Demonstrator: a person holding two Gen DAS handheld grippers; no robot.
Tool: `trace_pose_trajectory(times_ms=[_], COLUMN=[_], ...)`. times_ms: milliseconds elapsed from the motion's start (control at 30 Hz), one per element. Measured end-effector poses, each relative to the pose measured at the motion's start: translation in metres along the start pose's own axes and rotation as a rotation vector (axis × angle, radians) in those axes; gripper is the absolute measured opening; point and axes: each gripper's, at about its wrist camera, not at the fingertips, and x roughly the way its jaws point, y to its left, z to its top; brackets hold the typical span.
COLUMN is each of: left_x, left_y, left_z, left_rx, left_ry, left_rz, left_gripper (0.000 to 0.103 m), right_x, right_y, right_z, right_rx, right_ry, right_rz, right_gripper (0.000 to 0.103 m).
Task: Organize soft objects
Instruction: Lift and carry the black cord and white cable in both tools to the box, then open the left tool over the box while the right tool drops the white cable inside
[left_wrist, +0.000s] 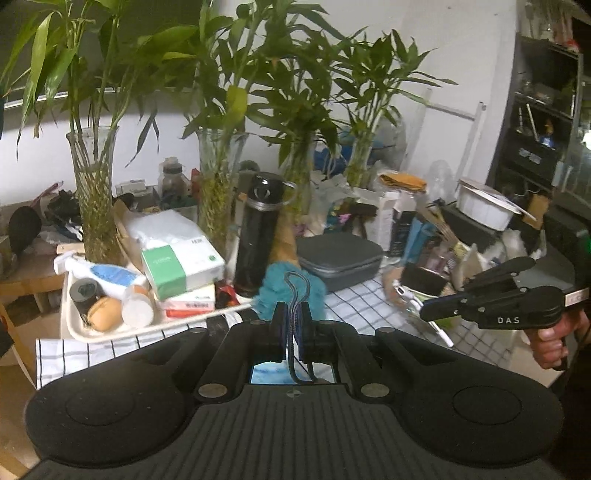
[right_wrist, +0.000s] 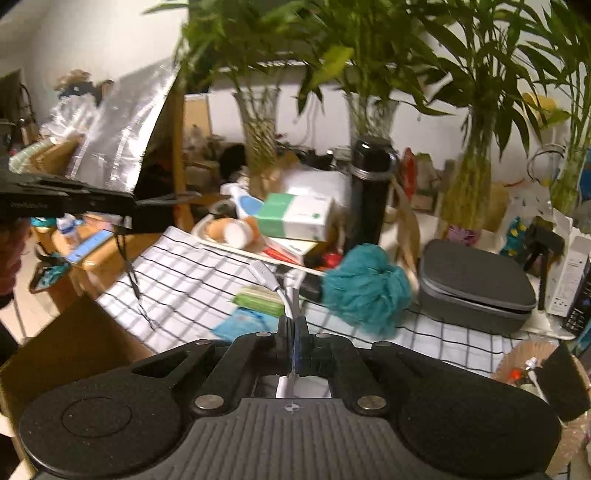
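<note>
Left gripper clamped on a thin dark looped cord; right gripper pinched on a white USB cable. Teal fluffy mesh pouf sits on the checked white tablecloth, touching a grey zip hard case. Only the right view shows a brown cardboard box at table edge, contents hidden. White rectangular tray holds green-white tissue box, spray bottle.
</note>
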Motion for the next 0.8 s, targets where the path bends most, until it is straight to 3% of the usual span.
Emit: trace_pose_trajectory(times_ms=[333,600,800], left_x=[-0.035,-0.054,-0.05], left_y=[-0.029,-0.051,-0.052], left_z=[-0.016,-0.033,-0.051], left_rx=[0.021,0.052,0.027], left_ry=[0.027,0.085,0.141], left_rz=[-0.032,-0.058,-0.037], left_gripper=[0.006,0.006,0.006], right_x=[-0.03,-0.041,-0.047], right_y=[0.037,0.046,0.052], right_z=[-0.02,-0.036,-0.047], right_rx=[-0.017,-0.016,-0.016], right_ry=[-0.013,0.008,0.026], right_rz=[0.121,0.134,0.14], right_gripper=[0.004,0.004,0.004])
